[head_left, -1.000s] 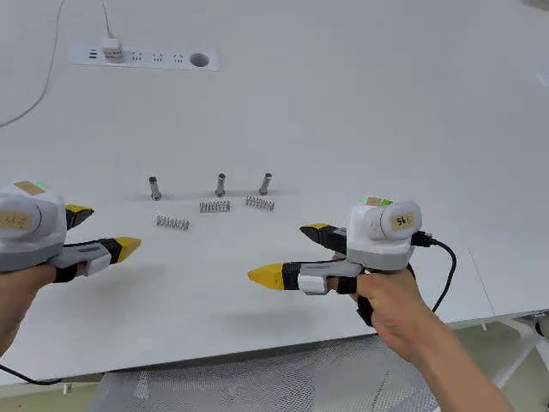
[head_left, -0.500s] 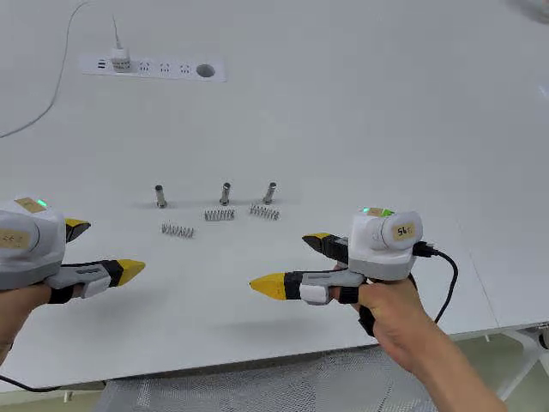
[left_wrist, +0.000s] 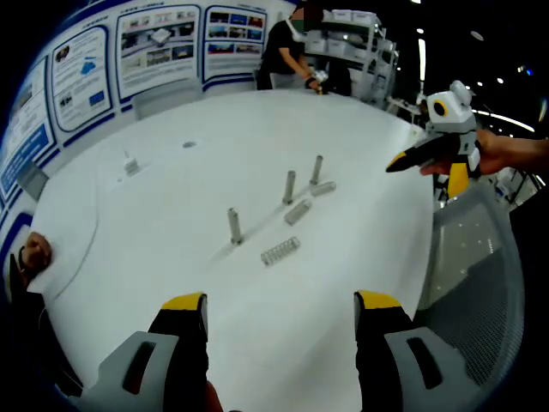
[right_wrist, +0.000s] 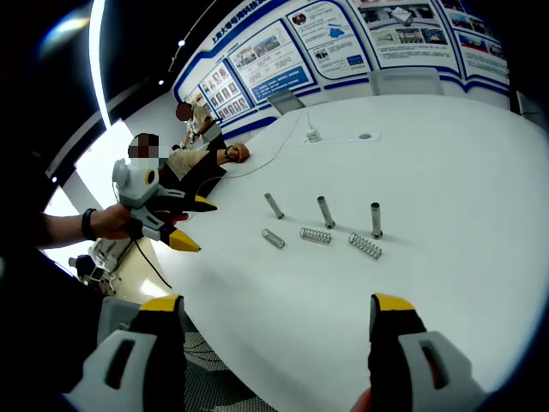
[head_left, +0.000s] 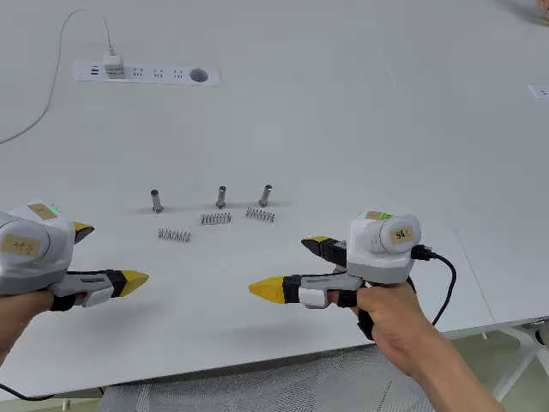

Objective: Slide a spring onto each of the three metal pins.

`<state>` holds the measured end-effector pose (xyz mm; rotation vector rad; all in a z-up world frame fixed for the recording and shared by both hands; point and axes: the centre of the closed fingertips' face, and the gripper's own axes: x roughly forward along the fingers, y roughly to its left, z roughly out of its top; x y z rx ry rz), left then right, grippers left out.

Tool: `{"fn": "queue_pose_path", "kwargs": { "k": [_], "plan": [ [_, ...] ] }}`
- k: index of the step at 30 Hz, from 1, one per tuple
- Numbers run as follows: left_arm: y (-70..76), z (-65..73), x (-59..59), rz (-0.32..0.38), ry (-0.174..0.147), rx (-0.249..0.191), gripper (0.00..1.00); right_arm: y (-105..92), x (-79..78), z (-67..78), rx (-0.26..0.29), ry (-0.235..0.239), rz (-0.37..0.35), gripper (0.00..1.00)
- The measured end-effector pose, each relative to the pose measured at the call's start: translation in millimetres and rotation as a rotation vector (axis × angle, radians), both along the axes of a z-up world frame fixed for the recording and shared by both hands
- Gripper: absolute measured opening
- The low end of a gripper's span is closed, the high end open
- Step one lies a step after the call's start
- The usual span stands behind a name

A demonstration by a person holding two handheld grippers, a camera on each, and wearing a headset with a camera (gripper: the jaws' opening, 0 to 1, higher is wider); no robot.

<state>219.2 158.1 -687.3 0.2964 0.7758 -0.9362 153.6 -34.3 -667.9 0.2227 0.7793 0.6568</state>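
Three short metal pins stand upright in a row on the white table: left pin point(head_left: 156, 200), middle pin point(head_left: 220, 196), right pin point(head_left: 265, 195). A spring lies flat in front of each: left spring point(head_left: 174, 234), middle spring point(head_left: 216, 218), right spring point(head_left: 261, 214). My left gripper point(head_left: 111, 254) hovers open near the table's front left, well short of the springs. My right gripper point(head_left: 283, 266) is open in front of the row, to the right. In the left gripper view the pins point(left_wrist: 289, 186) and springs point(left_wrist: 280, 251) lie ahead of the left gripper point(left_wrist: 281, 313). The right gripper point(right_wrist: 279, 313) faces the same row point(right_wrist: 325, 211).
A white power strip point(head_left: 146, 74) with a plugged charger and cable lies at the table's far left. The table's front edge point(head_left: 257, 356) runs just below both grippers. People sit at the table's far end point(right_wrist: 193, 150) in the right gripper view.
The head view has shifted a little. Both grippers stay open and empty at about the same places; the left one sits slightly nearer the front edge. Pins and springs have not moved.
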Motion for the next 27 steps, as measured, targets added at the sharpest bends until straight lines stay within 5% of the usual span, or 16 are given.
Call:
{"fn": "queue_pose_path", "kwargs": {
  "k": [27],
  "plan": [
    [-34.9, -19.4, -4.7, -0.154, 0.025, 0.043, 0.71, -3.4, 0.1, -2.0, 0.006, 0.007, -0.012, 0.90]
  ]
}}
